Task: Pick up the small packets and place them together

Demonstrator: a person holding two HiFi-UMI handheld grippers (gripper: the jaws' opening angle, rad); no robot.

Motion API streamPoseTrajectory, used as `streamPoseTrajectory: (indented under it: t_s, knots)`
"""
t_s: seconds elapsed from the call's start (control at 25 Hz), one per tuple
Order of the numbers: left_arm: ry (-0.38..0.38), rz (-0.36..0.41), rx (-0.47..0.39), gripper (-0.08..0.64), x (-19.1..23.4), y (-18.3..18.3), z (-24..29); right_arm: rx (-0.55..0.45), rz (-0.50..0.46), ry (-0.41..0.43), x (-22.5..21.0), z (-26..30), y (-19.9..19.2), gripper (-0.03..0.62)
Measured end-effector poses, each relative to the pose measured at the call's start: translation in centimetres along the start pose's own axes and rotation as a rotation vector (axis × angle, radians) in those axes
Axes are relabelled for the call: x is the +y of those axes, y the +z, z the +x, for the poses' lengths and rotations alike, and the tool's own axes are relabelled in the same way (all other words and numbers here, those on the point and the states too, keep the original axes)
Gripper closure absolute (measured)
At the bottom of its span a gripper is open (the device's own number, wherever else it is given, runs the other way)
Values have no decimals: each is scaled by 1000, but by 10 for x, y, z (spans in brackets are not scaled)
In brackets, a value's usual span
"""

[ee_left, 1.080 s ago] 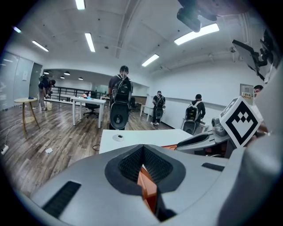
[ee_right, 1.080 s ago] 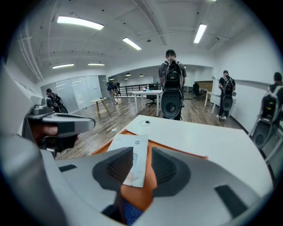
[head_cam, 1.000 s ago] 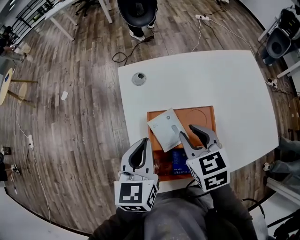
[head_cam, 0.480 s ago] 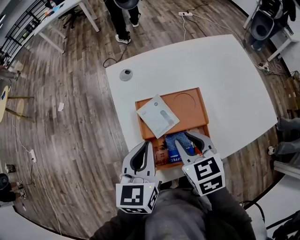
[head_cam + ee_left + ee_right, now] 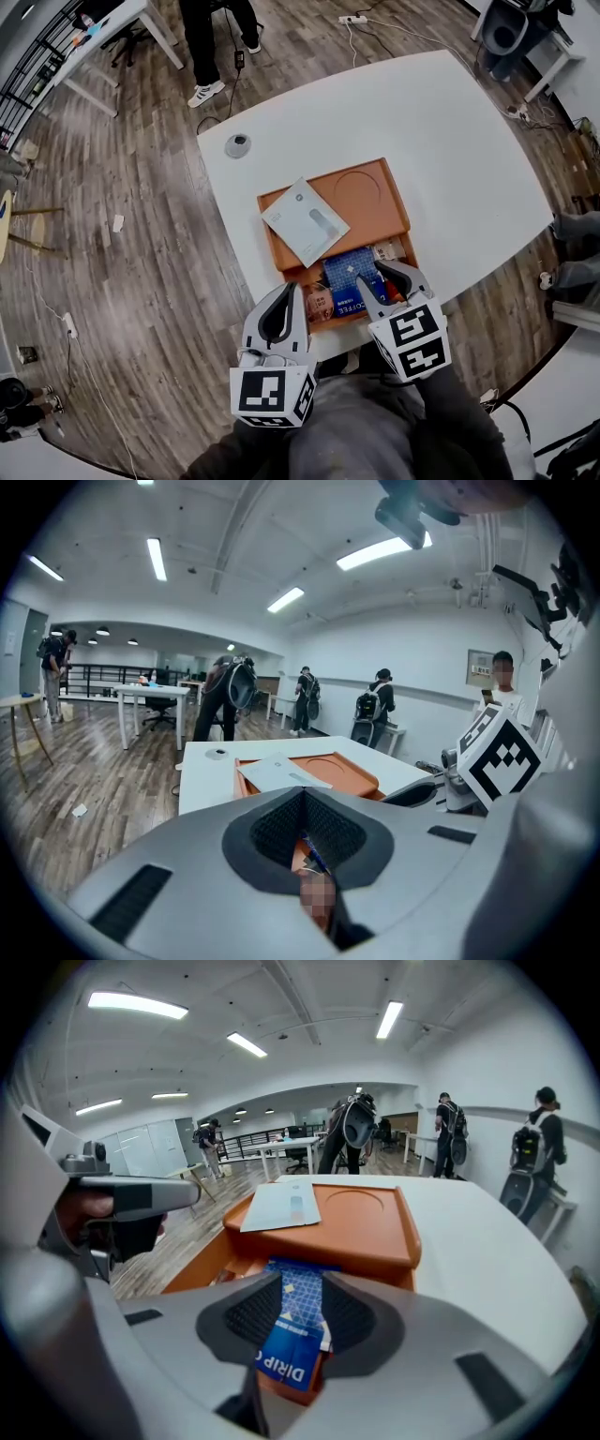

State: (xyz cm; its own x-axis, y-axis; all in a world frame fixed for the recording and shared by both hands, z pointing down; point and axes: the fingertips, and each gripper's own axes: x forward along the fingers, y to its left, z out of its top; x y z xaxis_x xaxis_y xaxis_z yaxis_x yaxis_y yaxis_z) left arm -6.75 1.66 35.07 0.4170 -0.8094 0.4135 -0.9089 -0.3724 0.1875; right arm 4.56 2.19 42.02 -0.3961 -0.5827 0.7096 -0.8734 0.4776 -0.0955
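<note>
Blue drip-coffee packet (image 5: 345,274) is lying long axis near-to-far in the orange tray (image 5: 370,202); I'm straddling it with the right gripper (image 5: 302,1279) half open, not gripping.

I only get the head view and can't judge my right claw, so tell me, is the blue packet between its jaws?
Observer: Yes, the right gripper view shows the blue packet in the gap of the right claw, jaws apart.
Operator: Any print on it?
Observer: Its near end reads DRIP.
Operator: And the left claw?
Observer: Jaws together, gripping nothing; the left gripper view looks across the orange tray toward the room, not down at packets.
</note>
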Motion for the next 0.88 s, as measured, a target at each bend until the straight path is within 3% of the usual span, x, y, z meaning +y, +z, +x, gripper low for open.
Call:
streamPoseTrajectory:
  t_s: [0.4,0.88]
  knots:
    - [-20,-9,13,565,5,1,15,70,1,-17,-9,9,-2,468]
    - [-50,-40,23,565,8,3,34,183,-36,5,-13,23,-4,406]
